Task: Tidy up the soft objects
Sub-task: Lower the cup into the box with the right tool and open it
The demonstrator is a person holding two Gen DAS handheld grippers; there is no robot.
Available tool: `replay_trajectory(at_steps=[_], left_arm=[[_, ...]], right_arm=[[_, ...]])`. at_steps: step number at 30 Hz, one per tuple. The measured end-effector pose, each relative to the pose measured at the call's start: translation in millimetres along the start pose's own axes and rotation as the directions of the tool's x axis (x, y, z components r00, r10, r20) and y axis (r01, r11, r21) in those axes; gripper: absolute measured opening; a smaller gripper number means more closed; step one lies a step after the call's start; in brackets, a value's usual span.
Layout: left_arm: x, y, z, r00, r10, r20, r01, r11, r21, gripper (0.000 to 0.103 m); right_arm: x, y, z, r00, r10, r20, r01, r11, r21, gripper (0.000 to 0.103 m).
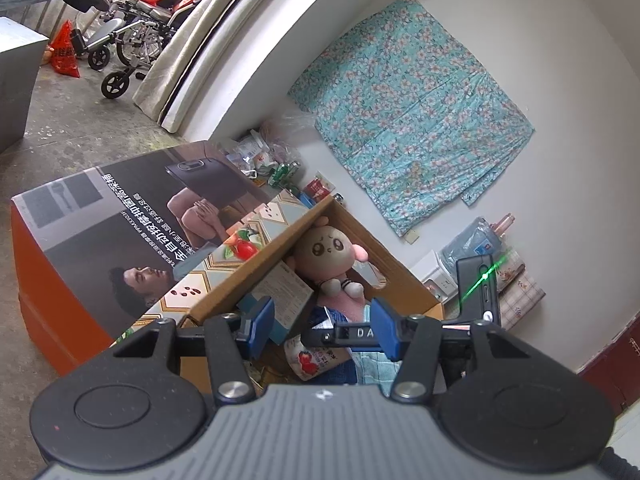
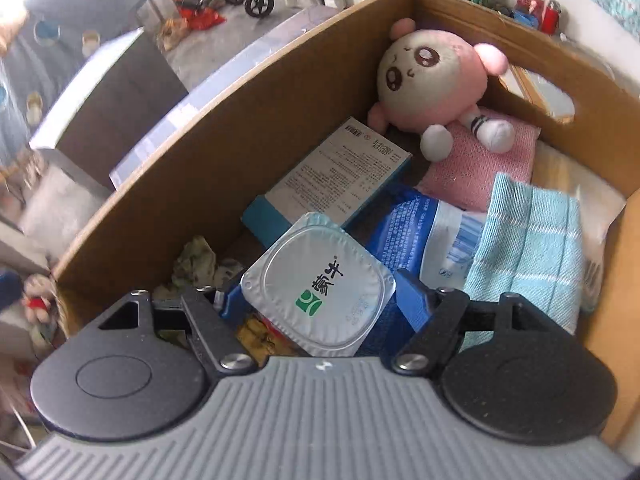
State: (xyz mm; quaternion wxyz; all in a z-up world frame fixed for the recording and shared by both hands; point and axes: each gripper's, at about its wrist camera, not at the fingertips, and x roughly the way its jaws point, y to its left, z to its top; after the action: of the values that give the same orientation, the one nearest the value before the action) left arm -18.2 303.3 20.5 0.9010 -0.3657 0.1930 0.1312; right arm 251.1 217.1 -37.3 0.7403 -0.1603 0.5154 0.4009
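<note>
An open cardboard box point(image 2: 248, 120) holds a pink plush doll point(image 2: 432, 76) lying on a pink knitted cloth point(image 2: 480, 164). Beside them are a light blue towel point(image 2: 528, 240), a blue-and-white packet point(image 2: 416, 224) and a teal printed carton point(image 2: 340, 172). My right gripper point(image 2: 320, 300) hangs over the box's near end, shut on a foil-lidded yogurt cup point(image 2: 320, 284). In the left wrist view, my left gripper point(image 1: 323, 328) stands open above the box rim with nothing in it. Past it I see the doll point(image 1: 332, 252), the yogurt cup point(image 1: 316, 360) and one of the right gripper's fingers point(image 1: 352, 334).
A large printed carton with orange sides point(image 1: 120, 232) lies against the box's left wall. Cans and bags point(image 1: 280, 168) crowd the corner behind. A floral cloth point(image 1: 412, 108) hangs on the wall, a water jug point(image 1: 476, 240) stands right, a wheelchair point(image 1: 120, 48) and mattresses point(image 1: 192, 52) far left.
</note>
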Motion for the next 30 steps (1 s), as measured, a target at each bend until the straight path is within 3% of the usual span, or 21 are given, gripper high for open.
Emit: replay_trajectory(at_steps=[5,11,14,22,30], left_arm=[[-5,0,-1,1.0,0.015,0.016,-0.015,1.0,0.007,0.053],[-16,-5,-1,0.999,0.031,0.025,-0.031,0.999,0.023,0.053],[-23,-13,-2,0.999,0.023,0.044,-0.025,0.999,0.04,0.054],[-41,-27,-6,0.997,0.022,0.075,-0.027,0.998,0.058,0.054],[-55,-33,-6,0.995,0.023,0.097,-0.03,0.997,0.07,0.055]], right_arm=[[7,10,-3,0.999,-0.033,-0.018,0.032,0.998,-0.056,0.075],[-10,3,-10,1.0,0.011,-0.017,-0.011,1.0,0.01,0.075],[-21,-8,-16,0.998,0.055,0.015,-0.055,0.997,0.059,0.077],[-32,3,-18,0.994,0.029,0.106,-0.033,0.999,0.04,0.077],[-59,-16,-22,0.981,0.109,0.158,-0.13,0.984,0.125,0.073]])
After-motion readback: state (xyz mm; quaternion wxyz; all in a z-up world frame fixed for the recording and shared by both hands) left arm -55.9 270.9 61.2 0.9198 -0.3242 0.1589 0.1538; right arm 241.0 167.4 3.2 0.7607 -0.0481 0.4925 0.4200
